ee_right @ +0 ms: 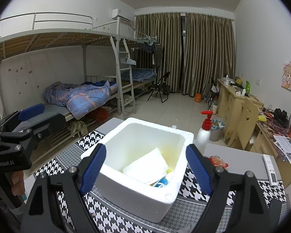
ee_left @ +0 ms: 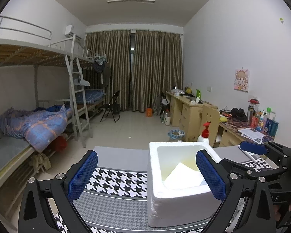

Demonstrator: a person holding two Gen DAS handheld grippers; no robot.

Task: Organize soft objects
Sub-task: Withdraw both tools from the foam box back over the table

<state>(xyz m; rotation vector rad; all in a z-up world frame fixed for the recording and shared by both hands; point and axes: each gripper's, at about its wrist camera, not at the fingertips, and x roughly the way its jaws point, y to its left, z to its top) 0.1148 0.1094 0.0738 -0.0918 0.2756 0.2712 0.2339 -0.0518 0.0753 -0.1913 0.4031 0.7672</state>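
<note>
Foam box [ee_right: 137, 167] sits on the houndstooth cloth [ee_right: 194, 186] of the table, open top up, serving as the bin for the soft items. Inside: a white foam slab [ee_right: 145, 165] leaning against the wall, plus small yellow and blue bits at the near corner, too small to identify. Right gripper [ee_right: 146, 167] hangs over the box's near rim, jaws wide with nothing between the pads; judged a release posture, contents dropped in. Left gripper [ee_left: 147, 176] is beside the box, jaws also wide and empty, clear of the right one's path. A red-wrapped packet [ee_right: 218, 160] lies on the table just right of the box, probably the next candidate. Pump bottle [ee_right: 204, 130] stands behind.
</note>
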